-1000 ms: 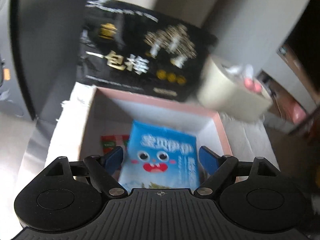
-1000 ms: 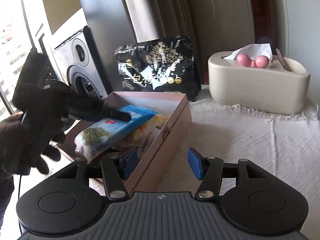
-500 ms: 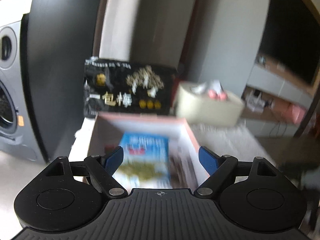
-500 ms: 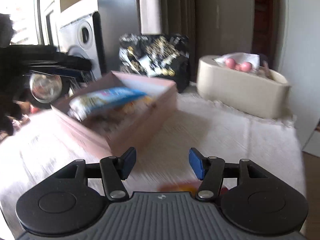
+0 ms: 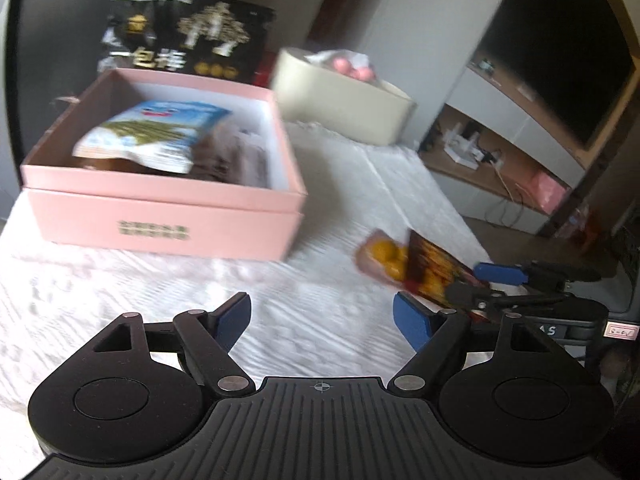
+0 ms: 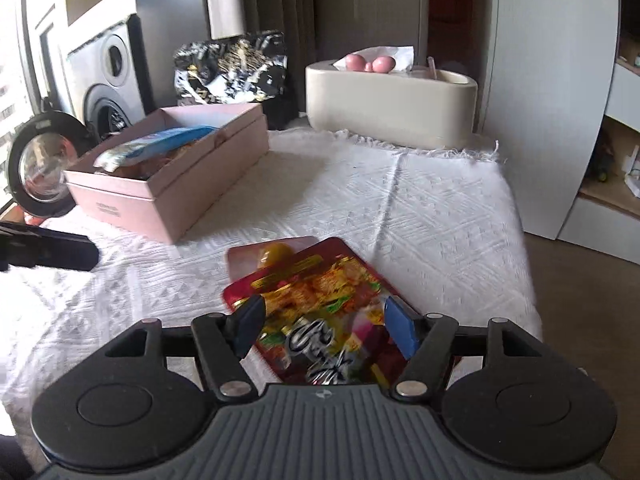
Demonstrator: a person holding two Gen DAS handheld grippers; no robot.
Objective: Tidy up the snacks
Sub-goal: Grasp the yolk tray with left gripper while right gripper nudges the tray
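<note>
On the white cloth [image 6: 420, 200], the left gripper [image 5: 320, 320] hangs empty, its jaws wide though narrowing, near the pink box [image 5: 168, 216] of snacks, while the right gripper [image 6: 324, 324], jaws opening, straddles the red snack packet [image 6: 320, 280], which wants a square, centred pinch.

Glossy foil snack packet [image 6: 340, 312]; matt pink cardboard box [image 5: 168, 216]; white textured woven cloth [image 6: 420, 216]; smooth matt cream tissue holder [image 6: 392, 108] far right.

White-clothed table [image 6: 420, 216]: pink box [image 6: 192, 184], snack packets [image 6: 320, 292].
</note>
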